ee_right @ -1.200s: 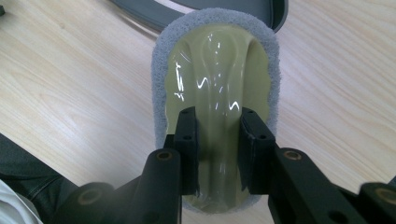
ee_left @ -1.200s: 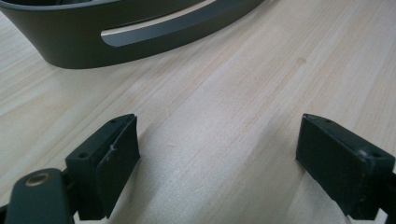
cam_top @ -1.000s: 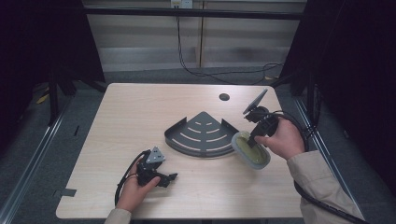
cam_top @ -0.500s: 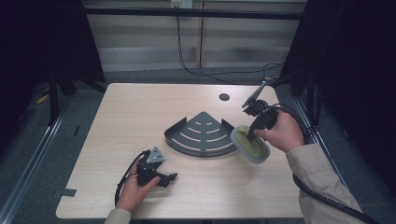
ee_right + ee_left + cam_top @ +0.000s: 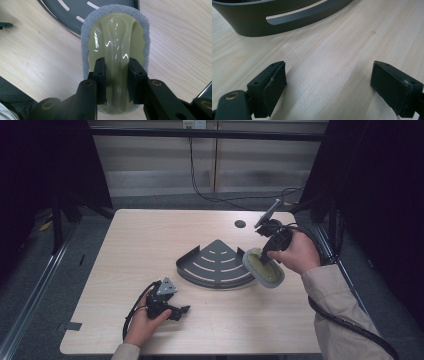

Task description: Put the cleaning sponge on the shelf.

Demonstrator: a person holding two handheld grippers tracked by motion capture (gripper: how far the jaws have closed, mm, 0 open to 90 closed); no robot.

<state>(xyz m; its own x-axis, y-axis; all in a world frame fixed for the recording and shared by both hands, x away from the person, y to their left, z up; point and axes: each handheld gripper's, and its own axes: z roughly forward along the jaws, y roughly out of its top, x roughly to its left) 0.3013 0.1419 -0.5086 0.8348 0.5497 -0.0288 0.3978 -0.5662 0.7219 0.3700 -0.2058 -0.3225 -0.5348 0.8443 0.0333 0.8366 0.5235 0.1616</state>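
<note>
While the right gripper [image 5: 117, 82] clamps the raised middle ridge of a scrubber [image 5: 115, 42], that scrubber hangs tilted in the air at the right end of a rack [image 5: 216, 265], clear of the surface [image 5: 150, 245]. Seen through the right gripper view, the scrubber is an oval of glossy olive plastic rimmed by a grey pad, its far end overlapping the rack's rim, with one jaw pressed to each side of the ridge. From the high view the right gripper [image 5: 264, 261] comes down from the right hand [image 5: 296, 254], and the scrubber [image 5: 263, 268] faces up and to the left, just beside the rack's right corner.

Dark grey and fan-shaped, the rack has curved slots in its floor and a low curved wall toward the person; it sits near the middle of the surface.

Low at the near left, the left gripper [image 5: 184, 310] rests in the left hand [image 5: 145, 320], well apart from the rack. In the left gripper view its jaws stand wide, with bare wood between them and the rack's slotted wall [image 5: 287, 17] ahead.
</note>
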